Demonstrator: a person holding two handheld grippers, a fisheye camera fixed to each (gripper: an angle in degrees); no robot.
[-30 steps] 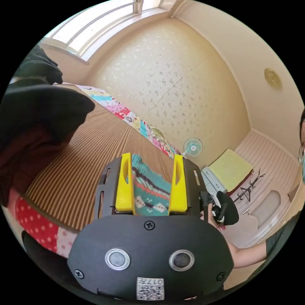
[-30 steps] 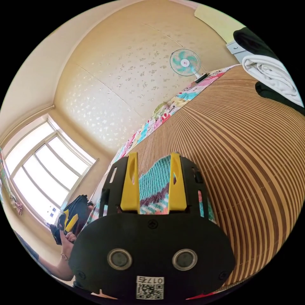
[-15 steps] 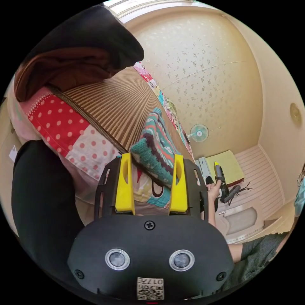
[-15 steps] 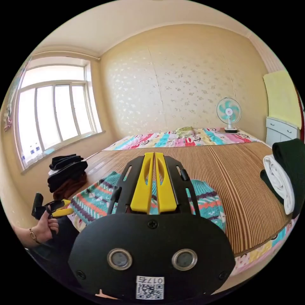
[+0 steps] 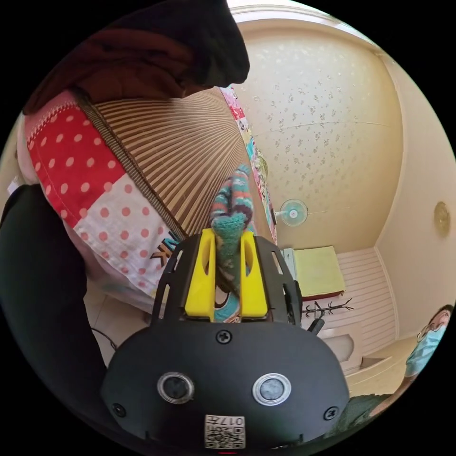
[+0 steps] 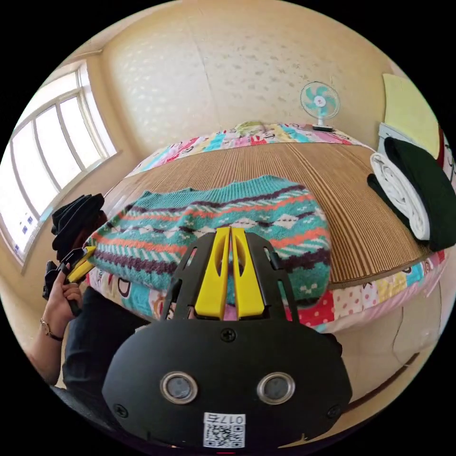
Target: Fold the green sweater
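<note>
Left gripper (image 5: 227,259): jaws closed on a bunched fold of the green sweater (image 6: 223,223), knit visibly pinched between both. Right gripper (image 6: 230,266): jaws pressed together with nothing between them, held just off the bed's near edge.

Sweater lay spread across the near edge of the bed, on the striped bamboo mat (image 6: 304,166), its lower hem spilling over onto the patchwork sheet (image 6: 375,294). Left end of the sweater was held by the left gripper, seen at the bed's near-left corner with the person's hand (image 6: 59,299).

Handling, judged: thick chunky knit, soft and limp, light to moderate in weight, not slippery; it should drape and stretch rather than hold a crease. Best hold looks to be hem corners or shoulder seams, taking both layers.

Farther along the mat: a dark clothes pile (image 6: 76,223) at the left edge, and a rolled white and dark green bundle (image 6: 413,199) at the right edge. Beyond the bed: a small fan (image 6: 319,103), a patterned cream wall and a window (image 6: 42,156).
</note>
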